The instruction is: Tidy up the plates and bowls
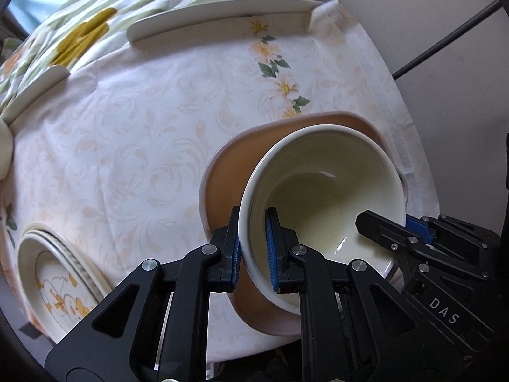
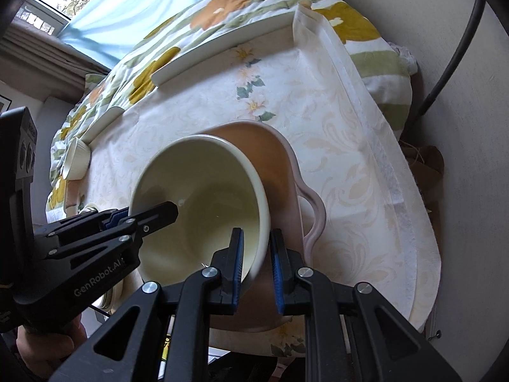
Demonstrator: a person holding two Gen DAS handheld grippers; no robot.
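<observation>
A cream bowl (image 1: 321, 191) hangs tilted over a wide terracotta dish (image 1: 229, 172) with a pale pink rim and a side handle (image 2: 313, 219). My left gripper (image 1: 253, 248) is shut on the bowl's near-left rim, one pad inside and one outside. My right gripper (image 2: 257, 264) is shut on the opposite rim of the cream bowl (image 2: 197, 203) in the same way. Each view shows the other gripper reaching into the bowl from the side. Whether the bowl's base touches the dish is hidden.
The table wears a pale floral cloth (image 1: 127, 146). White plates (image 1: 219, 16) lie along its far edge, a stack of flower-patterned plates (image 1: 60, 283) sits at the near left, and a small ribbed white cup (image 2: 76, 159) stands far left. Beyond lies a flowered quilt (image 2: 222, 9).
</observation>
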